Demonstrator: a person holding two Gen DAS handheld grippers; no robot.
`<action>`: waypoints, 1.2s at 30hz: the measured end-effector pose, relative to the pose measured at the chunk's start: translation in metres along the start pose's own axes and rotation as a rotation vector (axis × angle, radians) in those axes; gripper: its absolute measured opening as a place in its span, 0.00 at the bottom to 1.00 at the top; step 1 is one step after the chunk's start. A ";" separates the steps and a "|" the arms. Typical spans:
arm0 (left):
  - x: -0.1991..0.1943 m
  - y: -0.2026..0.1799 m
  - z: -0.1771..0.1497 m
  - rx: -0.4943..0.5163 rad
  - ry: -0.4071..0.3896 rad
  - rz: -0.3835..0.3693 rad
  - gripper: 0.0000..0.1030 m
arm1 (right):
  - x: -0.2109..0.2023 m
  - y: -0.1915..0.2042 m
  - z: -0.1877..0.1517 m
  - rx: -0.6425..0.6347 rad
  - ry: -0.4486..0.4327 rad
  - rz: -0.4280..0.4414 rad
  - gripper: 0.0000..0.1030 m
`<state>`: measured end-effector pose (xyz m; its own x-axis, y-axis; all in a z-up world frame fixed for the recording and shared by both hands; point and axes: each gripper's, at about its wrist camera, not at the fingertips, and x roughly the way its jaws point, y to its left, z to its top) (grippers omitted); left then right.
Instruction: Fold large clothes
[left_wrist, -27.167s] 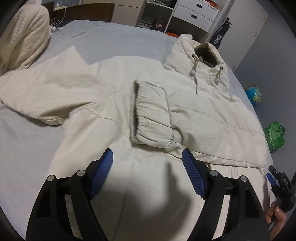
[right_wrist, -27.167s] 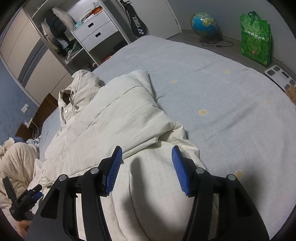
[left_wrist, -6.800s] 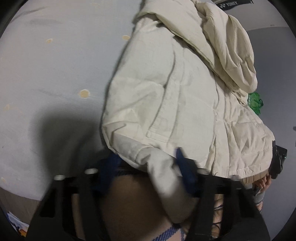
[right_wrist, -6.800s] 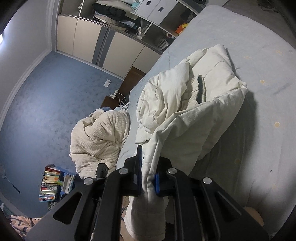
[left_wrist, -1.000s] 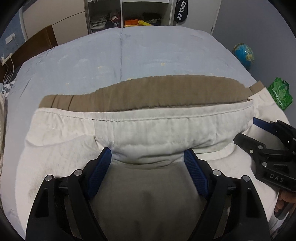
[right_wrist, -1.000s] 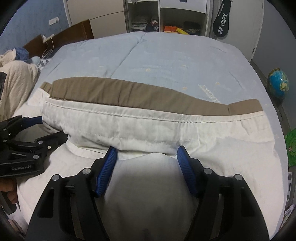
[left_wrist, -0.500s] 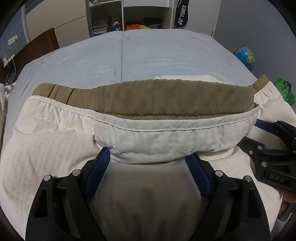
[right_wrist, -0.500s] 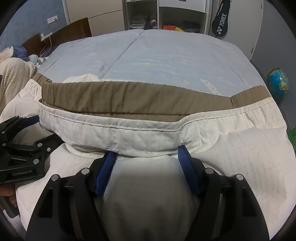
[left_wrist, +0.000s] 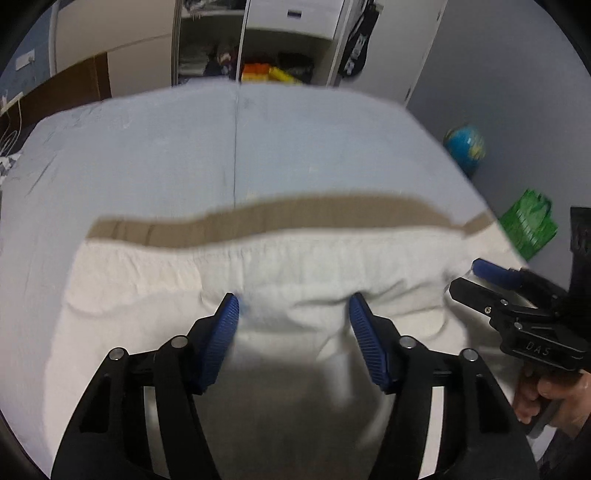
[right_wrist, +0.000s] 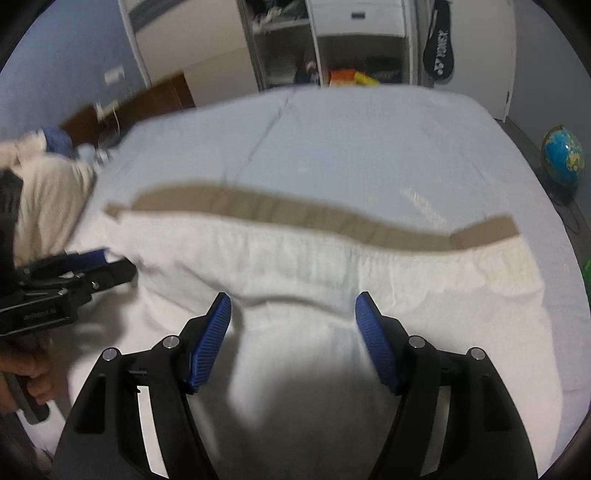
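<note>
The cream padded jacket (left_wrist: 332, 266) lies folded on the bed, its tan ribbed hem band (left_wrist: 295, 218) along the far edge. My left gripper (left_wrist: 291, 310) is at the near edge. Its jaws are closing on a thick bulge of jacket bunched between the blue pads. In the right wrist view the same jacket (right_wrist: 369, 266) and band (right_wrist: 295, 210) show. My right gripper (right_wrist: 291, 306) holds another thick fold, with a crease arcing from pad to pad. Each view shows the other gripper from the side: the right gripper (left_wrist: 465, 277) and the left gripper (right_wrist: 118, 262).
The pale blue bed (left_wrist: 184, 147) stretches beyond the jacket. A globe (left_wrist: 463, 146) and a green bag (left_wrist: 528, 229) stand on the floor at the right. Open shelves (left_wrist: 258, 55) are at the back. A cream knitted blanket (right_wrist: 44, 199) lies at the left.
The jacket's near fold, raised close to both cameras half a second ago, now sits lower and farther off. Both grippers have drawn back and up. The left jaws are narrower.
</note>
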<state>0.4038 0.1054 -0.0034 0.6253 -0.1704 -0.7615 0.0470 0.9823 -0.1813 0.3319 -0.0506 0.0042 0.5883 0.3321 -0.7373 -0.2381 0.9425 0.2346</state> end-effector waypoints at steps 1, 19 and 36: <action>-0.002 -0.002 0.004 0.007 -0.009 -0.004 0.58 | -0.005 0.000 0.005 0.010 -0.022 0.014 0.65; 0.033 0.029 0.022 -0.159 0.138 -0.029 0.82 | 0.031 -0.007 0.035 0.076 0.132 -0.051 0.70; -0.074 0.080 -0.111 -0.096 0.061 0.051 0.80 | -0.083 -0.050 -0.072 0.025 0.054 -0.094 0.71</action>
<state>0.2752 0.1879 -0.0308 0.5761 -0.1281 -0.8072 -0.0597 0.9784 -0.1979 0.2395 -0.1276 0.0081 0.5643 0.2401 -0.7899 -0.1637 0.9703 0.1779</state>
